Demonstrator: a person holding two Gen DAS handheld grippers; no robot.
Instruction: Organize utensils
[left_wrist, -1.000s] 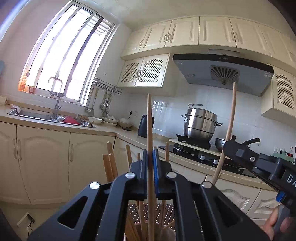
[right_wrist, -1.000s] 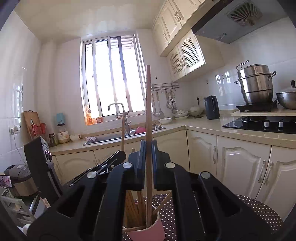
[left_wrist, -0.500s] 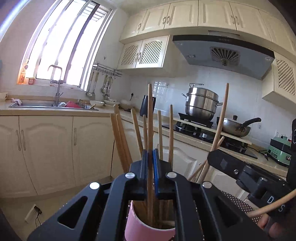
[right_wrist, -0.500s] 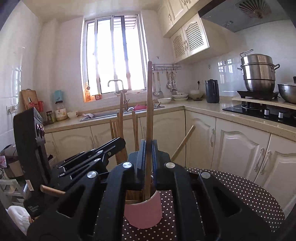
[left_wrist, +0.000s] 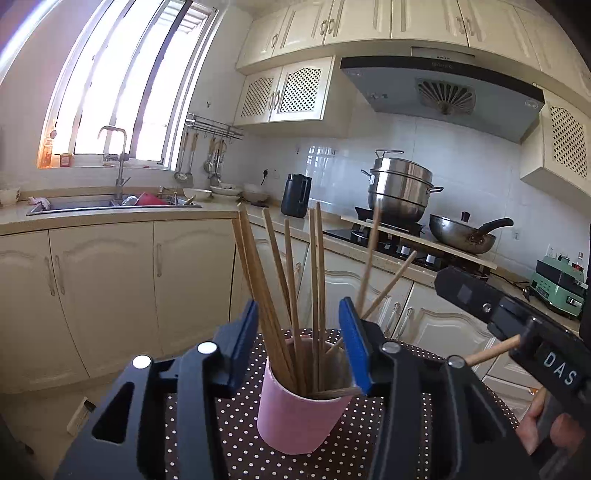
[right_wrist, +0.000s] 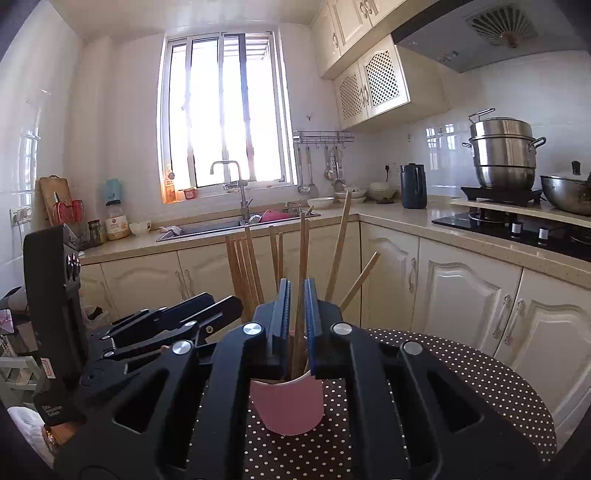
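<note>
A pink cup (left_wrist: 301, 415) (right_wrist: 290, 410) stands on the dotted tablecloth (left_wrist: 225, 428) and holds several wooden chopsticks (left_wrist: 291, 280) (right_wrist: 243, 269). My left gripper (left_wrist: 300, 332) hovers just over the cup's near rim. Its jaws are opening and stand wide, with the chopsticks upright between the blue pads (left_wrist: 352, 343) and untouched. My right gripper (right_wrist: 296, 314) is over the same cup from the other side. Its jaws are opening a narrow gap, and one chopstick (right_wrist: 303, 254) stands loose in that gap with its lower end in the cup.
The cup sits on a round table (right_wrist: 491, 384) in a kitchen. Cream cabinets (left_wrist: 110, 288) and a counter with a sink (right_wrist: 229, 227) run behind. A steel pot (left_wrist: 400, 190), a wok (left_wrist: 461, 230) and a black kettle (right_wrist: 413, 186) stand by the stove.
Both grippers came down over the pink cup with a chopstick pinched in each. Now both jaws have parted, the left wide and the right slightly, and the chopsticks stand in the cup.
</note>
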